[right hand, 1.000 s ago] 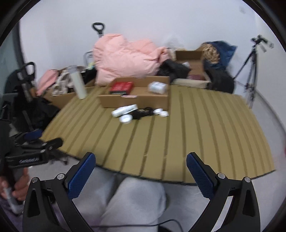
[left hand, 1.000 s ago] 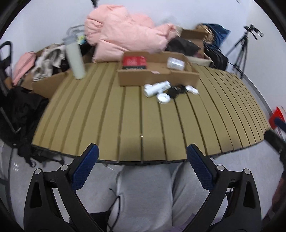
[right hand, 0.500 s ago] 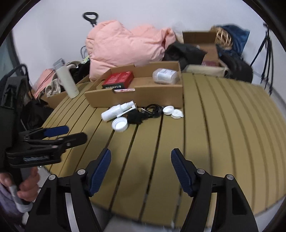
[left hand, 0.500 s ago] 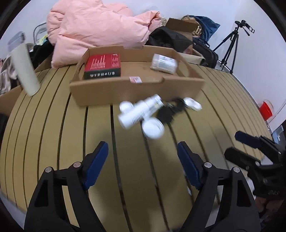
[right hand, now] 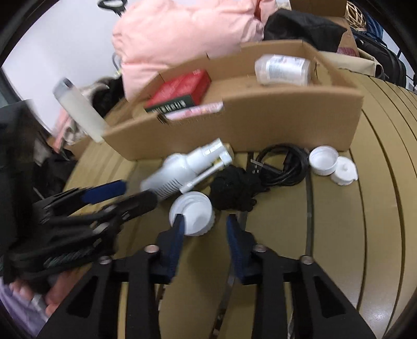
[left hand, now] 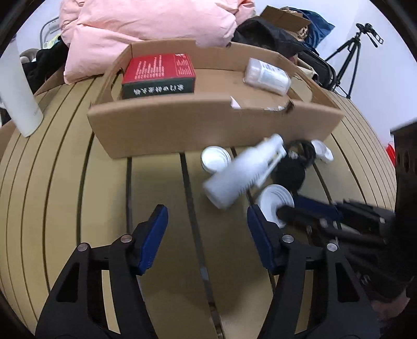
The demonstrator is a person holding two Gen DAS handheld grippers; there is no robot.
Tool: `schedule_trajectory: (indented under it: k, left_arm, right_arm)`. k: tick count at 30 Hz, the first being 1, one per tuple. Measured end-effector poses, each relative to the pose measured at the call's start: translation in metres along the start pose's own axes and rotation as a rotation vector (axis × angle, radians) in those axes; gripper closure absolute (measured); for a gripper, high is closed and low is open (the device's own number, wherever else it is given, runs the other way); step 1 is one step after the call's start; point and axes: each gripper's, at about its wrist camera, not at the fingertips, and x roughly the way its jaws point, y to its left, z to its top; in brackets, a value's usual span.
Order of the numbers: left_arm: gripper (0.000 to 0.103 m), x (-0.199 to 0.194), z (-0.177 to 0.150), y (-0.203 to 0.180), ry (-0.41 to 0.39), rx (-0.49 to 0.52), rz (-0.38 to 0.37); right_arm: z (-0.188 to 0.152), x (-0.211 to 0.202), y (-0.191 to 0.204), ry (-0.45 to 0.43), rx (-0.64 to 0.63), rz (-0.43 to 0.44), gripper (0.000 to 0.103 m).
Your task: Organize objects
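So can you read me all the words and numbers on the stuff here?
Red and green box in the cardboard tray: white characters on the dark green side and small white print on the red top, none clear enough to quote.
Clear jar in the tray: a printed label, too blurred to read.
White spray bottle on the table: rows of tiny print, too blurred.
White caps: no writing seen.

Behind my table [left hand: 65,182] lies a pink duvet [left hand: 146,23]. A tripod [left hand: 349,60] stands far right, near black bags [right hand: 302,28].
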Motion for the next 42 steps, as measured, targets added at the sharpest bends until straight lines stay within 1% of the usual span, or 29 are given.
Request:
schedule_trajectory:
  k: [1, 2, 3, 5, 7, 8, 11, 12, 13, 14, 16, 18, 19, 21, 24, 27, 30, 32, 33, 34, 36, 37, 38, 40, 42]
  left_arm:
    - [0.044, -0.001, -0.002, -0.002, -0.018, 0.009, 0.011]
    - [0.044, -0.001, -0.001, -0.002, -0.027, 0.017, 0.014]
    - [0.044, 0.000, 0.003, -0.003, -0.030, 0.025, 0.012]
    - [0.044, 0.005, 0.012, -0.005, -0.020, 0.045, 0.011]
    - [0.044, 0.010, 0.020, -0.011, 0.012, 0.079, 0.030]
    - [0.044, 0.010, 0.024, -0.017, -0.002, 0.110, 0.038]
    - [0.045, 0.017, 0.030, -0.027, -0.032, 0.178, 0.037]
    - [0.053, 0.021, 0.032, -0.028, -0.025, 0.184, 0.038]
    - [0.058, 0.024, 0.033, -0.030, -0.012, 0.188, 0.037]
    - [0.060, 0.023, 0.032, -0.032, -0.011, 0.195, 0.047]
    - [0.075, 0.014, 0.024, -0.037, -0.004, 0.196, 0.042]
    - [0.081, 0.005, 0.015, -0.037, 0.010, 0.162, 0.030]
    - [0.084, -0.002, 0.008, -0.035, 0.017, 0.128, 0.032]
    - [0.085, -0.011, -0.004, -0.031, 0.015, 0.088, 0.030]
    - [0.085, -0.022, -0.019, -0.017, 0.002, 0.026, 0.060]
    - [0.082, -0.026, -0.024, -0.011, 0.003, 0.018, 0.053]
    - [0.069, -0.024, -0.023, -0.014, 0.026, 0.029, 0.049]
    - [0.067, -0.026, -0.021, -0.018, 0.016, 0.039, 0.053]
    - [0.061, -0.025, -0.019, -0.021, 0.016, 0.049, 0.055]
    - [0.058, -0.022, -0.018, -0.024, 0.021, 0.062, 0.068]
    - [0.060, -0.012, -0.017, -0.030, 0.046, 0.094, 0.099]
    - [0.078, -0.008, -0.018, -0.031, 0.062, 0.100, 0.111]
    - [0.079, -0.004, -0.020, -0.032, 0.085, 0.096, 0.109]
    - [0.079, -0.006, -0.024, -0.031, 0.087, 0.072, 0.100]
    - [0.079, -0.013, -0.029, -0.025, 0.093, 0.015, 0.066]
  right_arm:
    - [-0.001, 0.000, 0.002, -0.006, -0.017, -0.017, 0.084]
    - [-0.003, 0.001, 0.004, -0.001, -0.037, -0.039, 0.094]
    - [-0.003, 0.000, 0.004, 0.008, -0.034, -0.043, 0.096]
    - [-0.006, -0.005, -0.002, 0.024, -0.013, -0.048, 0.096]
    - [-0.009, -0.014, -0.008, 0.022, -0.013, -0.093, 0.097]
    - [-0.011, -0.021, -0.015, 0.016, 0.002, -0.114, 0.097]
    - [-0.016, -0.037, -0.037, 0.009, 0.069, -0.126, 0.097]
    - [-0.017, -0.041, -0.042, 0.008, 0.084, -0.128, 0.097]
    - [-0.020, -0.045, -0.046, 0.007, 0.096, -0.131, 0.097]
    - [-0.023, -0.051, -0.050, 0.000, 0.111, -0.134, 0.097]
    - [-0.025, -0.056, -0.050, -0.002, 0.118, -0.136, 0.097]
    - [-0.029, -0.063, -0.048, -0.005, 0.114, -0.131, 0.097]
    - [-0.030, -0.066, -0.046, -0.009, 0.111, -0.125, 0.097]
    - [-0.034, -0.068, -0.042, -0.011, 0.102, -0.119, 0.097]
    - [-0.035, -0.064, -0.037, -0.001, 0.097, -0.107, 0.097]
    - [-0.039, -0.061, -0.034, 0.007, 0.101, -0.089, 0.097]
    - [-0.041, -0.059, -0.033, 0.016, 0.101, -0.077, 0.097]
    - [-0.042, -0.059, -0.034, 0.017, 0.106, -0.072, 0.097]
    - [-0.043, -0.059, -0.035, 0.017, 0.107, -0.075, 0.097]
    - [-0.043, -0.058, -0.037, 0.022, 0.108, -0.083, 0.097]
    - [-0.044, -0.055, -0.039, 0.031, 0.107, -0.083, 0.097]
    - [-0.044, -0.054, -0.040, 0.034, 0.108, -0.084, 0.097]
    - [-0.045, -0.052, -0.040, 0.039, 0.105, -0.082, 0.097]
    - [-0.046, -0.052, -0.040, 0.041, 0.104, -0.084, 0.096]
    - [-0.046, -0.056, -0.040, 0.035, 0.108, -0.078, 0.097]
